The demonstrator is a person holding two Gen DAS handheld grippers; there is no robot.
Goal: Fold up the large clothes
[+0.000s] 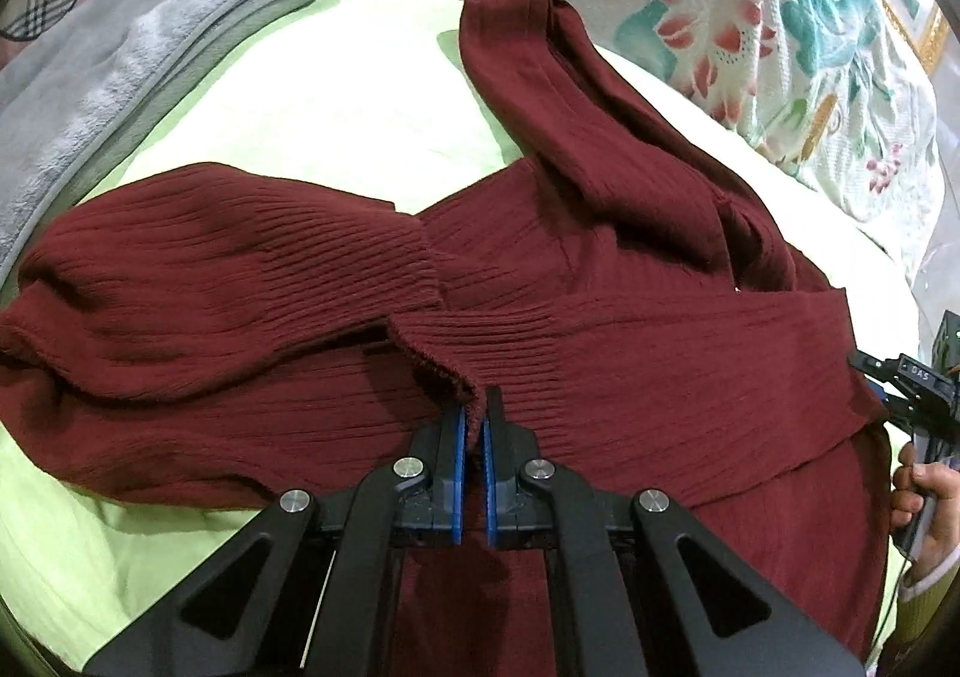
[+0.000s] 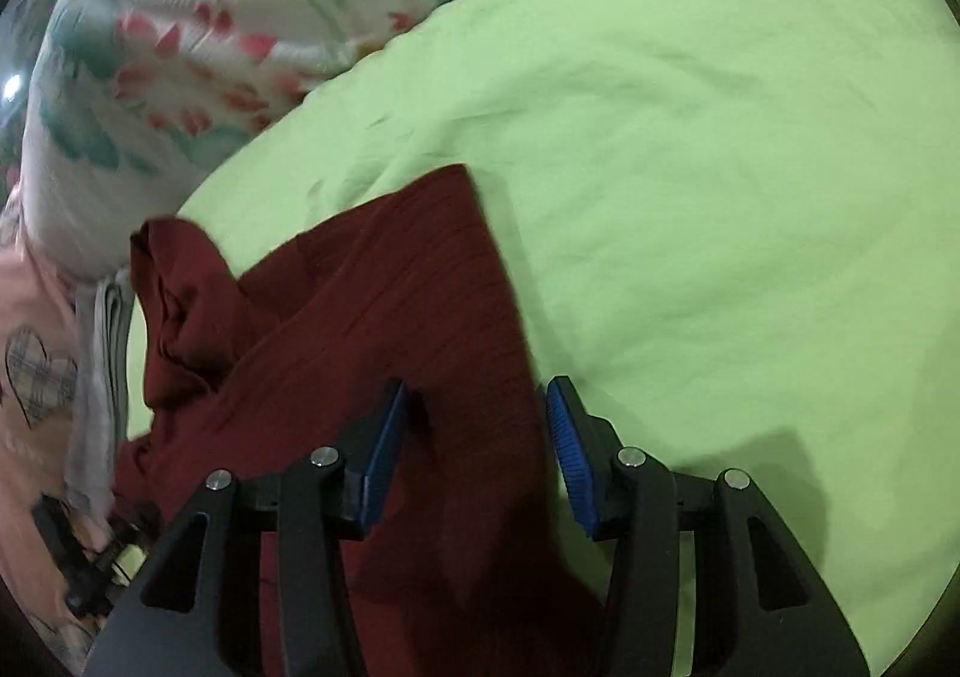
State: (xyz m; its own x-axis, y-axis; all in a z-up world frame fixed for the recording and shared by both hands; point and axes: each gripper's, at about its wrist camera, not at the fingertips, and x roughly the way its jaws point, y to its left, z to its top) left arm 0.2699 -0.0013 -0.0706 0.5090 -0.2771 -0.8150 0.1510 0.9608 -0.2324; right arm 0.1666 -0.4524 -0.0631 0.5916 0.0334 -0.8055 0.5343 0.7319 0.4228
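left gripper (image 1: 474, 425) has its blue pads pressed together on the cuff edge of a sleeve (image 1: 630, 353) that lies folded across the dark red ribbed sweater (image 1: 240, 353). right gripper (image 2: 474, 455) hangs with its jaws spread over the sweater's right edge, cloth below the gap but nothing pinched; in the left wrist view it shows at the far right with a hand (image 1: 924, 503) behind it. the sweater is spread on a light green bed sheet (image 2: 720, 167), body near, one sleeve reaching to the far side toward a floral quilt (image 1: 780, 29), and a bunched mass of knit at the left. a folded grey blanket (image 1: 120, 53) lies far left.

the knit looks soft, limp and fairly thick, so it should drape and sag rather than hold a line, and its ribs likely stretch if tugged. cuffs, hem and seams seem the firmest places to pinch; a grip in loose mid-cloth would probably only raise a peak.
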